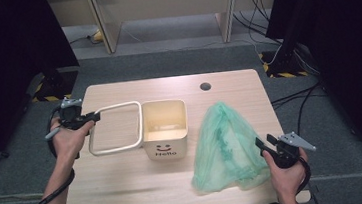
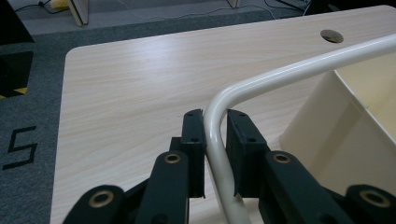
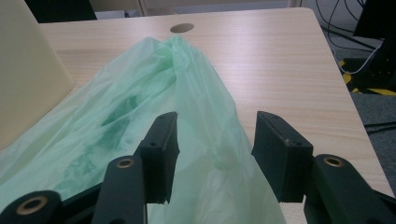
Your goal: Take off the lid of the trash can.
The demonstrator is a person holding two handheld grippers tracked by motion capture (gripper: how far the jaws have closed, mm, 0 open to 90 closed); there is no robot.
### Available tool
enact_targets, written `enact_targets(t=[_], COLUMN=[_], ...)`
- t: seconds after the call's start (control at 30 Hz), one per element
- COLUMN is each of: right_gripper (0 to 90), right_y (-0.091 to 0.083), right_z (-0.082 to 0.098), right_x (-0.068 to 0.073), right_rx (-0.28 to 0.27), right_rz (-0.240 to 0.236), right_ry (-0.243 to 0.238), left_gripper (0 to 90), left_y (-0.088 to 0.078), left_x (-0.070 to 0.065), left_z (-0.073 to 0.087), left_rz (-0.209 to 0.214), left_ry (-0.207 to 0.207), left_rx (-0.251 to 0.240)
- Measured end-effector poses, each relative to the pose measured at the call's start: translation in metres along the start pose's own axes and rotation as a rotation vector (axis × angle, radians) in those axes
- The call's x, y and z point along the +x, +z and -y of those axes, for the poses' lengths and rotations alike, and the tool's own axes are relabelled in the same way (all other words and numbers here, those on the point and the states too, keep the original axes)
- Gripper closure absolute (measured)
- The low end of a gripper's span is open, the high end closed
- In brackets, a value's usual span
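A pale wooden table [image 1: 127, 187] stands on grey carpet, with a round cable hole [image 1: 205, 86] near its far edge and dark curtains at both sides. Your left gripper [image 1: 90, 118] pinches the cream frame [image 1: 116, 128], a rounded rectangular loop of tube that juts out from the left side of the bin [image 1: 165, 128]. In the left gripper view the jaws sit either side of the tube just below its bend [image 2: 217, 121], pads against it. The frame's long axis runs from near to far across the table, and its far rail leads right toward the bin's rim. The bin stands upright at the table's middle, open mouth up, its smiling face and "Hello" turned toward you. To its right lies the green plastic bag [image 1: 226, 148], a crumpled cone with its peak pointing to the far edge and its wide end toward you. Your right gripper [image 1: 261, 144] rests at the bag's near right corner, jaws spread, with film between them but not squeezed [image 3: 205, 140].
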State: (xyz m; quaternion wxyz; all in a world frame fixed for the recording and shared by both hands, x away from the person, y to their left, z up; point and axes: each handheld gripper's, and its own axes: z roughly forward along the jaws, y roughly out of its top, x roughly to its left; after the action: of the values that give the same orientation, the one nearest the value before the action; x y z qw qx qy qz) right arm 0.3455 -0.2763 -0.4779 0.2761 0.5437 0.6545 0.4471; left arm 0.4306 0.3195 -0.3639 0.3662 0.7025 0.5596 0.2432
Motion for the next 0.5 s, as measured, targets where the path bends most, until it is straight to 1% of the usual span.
enact_targets(t=[0.17, 0.33, 0.5], right_gripper=[49.9, 49.9, 49.8], right_y=[0.0, 0.0001, 0.0002], right_z=[0.0, 0.0, 0.0001], right_x=[-0.0001, 0.0, 0.0], right_rx=[0.0, 0.001, 0.002], right_rz=[0.0, 0.0, -0.001], right_ry=[0.001, 0.0, 0.0], left_gripper=[76.8, 76.8, 76.8], left_y=[-0.0007, -0.0016, -0.0018], left_x=[0.0029, 0.0062, 0.0093], left_z=[0.0016, 0.003, 0.0056], left_rz=[-0.002, -0.005, -0.007], left_ry=[-0.006, -0.003, -0.013], left_rx=[-0.003, 0.002, 0.003])
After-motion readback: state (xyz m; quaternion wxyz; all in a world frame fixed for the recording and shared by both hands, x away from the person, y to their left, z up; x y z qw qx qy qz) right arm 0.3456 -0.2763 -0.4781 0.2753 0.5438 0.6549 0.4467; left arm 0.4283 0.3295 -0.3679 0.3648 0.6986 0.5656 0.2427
